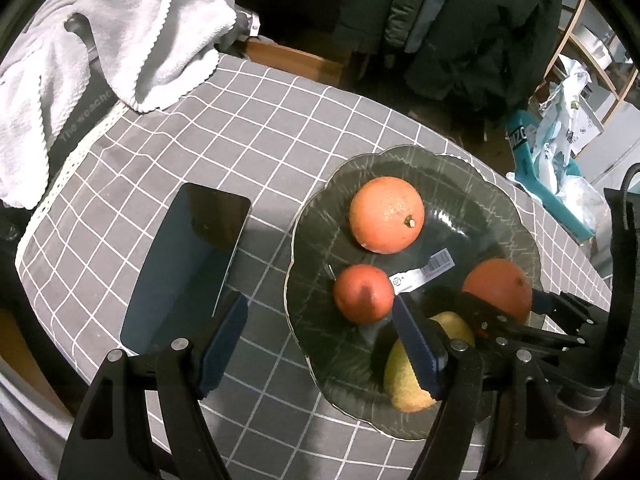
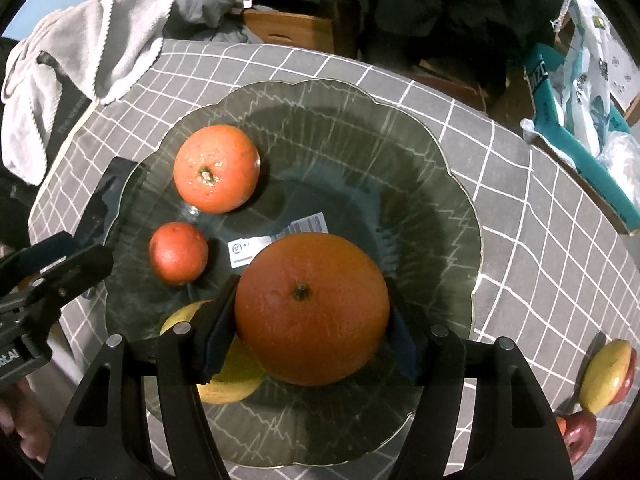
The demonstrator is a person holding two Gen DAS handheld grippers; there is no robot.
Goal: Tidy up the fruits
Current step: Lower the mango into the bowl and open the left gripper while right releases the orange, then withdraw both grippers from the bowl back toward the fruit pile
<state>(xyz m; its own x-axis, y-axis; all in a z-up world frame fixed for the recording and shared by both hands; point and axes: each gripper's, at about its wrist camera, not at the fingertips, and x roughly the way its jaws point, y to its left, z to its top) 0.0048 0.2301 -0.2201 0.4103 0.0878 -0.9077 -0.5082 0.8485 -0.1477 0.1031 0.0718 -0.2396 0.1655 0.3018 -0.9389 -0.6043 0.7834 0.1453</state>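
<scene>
A dark glass plate (image 1: 496, 216) (image 2: 400, 152) on the grey checked tablecloth holds an orange (image 1: 386, 215) (image 2: 216, 168), a small red fruit (image 1: 363, 293) (image 2: 178, 253) and a yellow fruit (image 1: 408, 384) (image 2: 232, 384). My right gripper (image 2: 312, 320) is shut on a large orange (image 2: 312, 308) (image 1: 498, 288) just above the plate's near side. My left gripper (image 1: 320, 344) is open and empty, over the plate's left rim, its right finger above the yellow fruit.
A black phone (image 1: 188, 264) lies left of the plate. A white towel (image 1: 100, 40) is heaped at the far left. A yellow-red apple (image 2: 606, 376) and a red apple (image 2: 578, 432) lie on the cloth at the right. A paper label (image 2: 276, 240) lies in the plate.
</scene>
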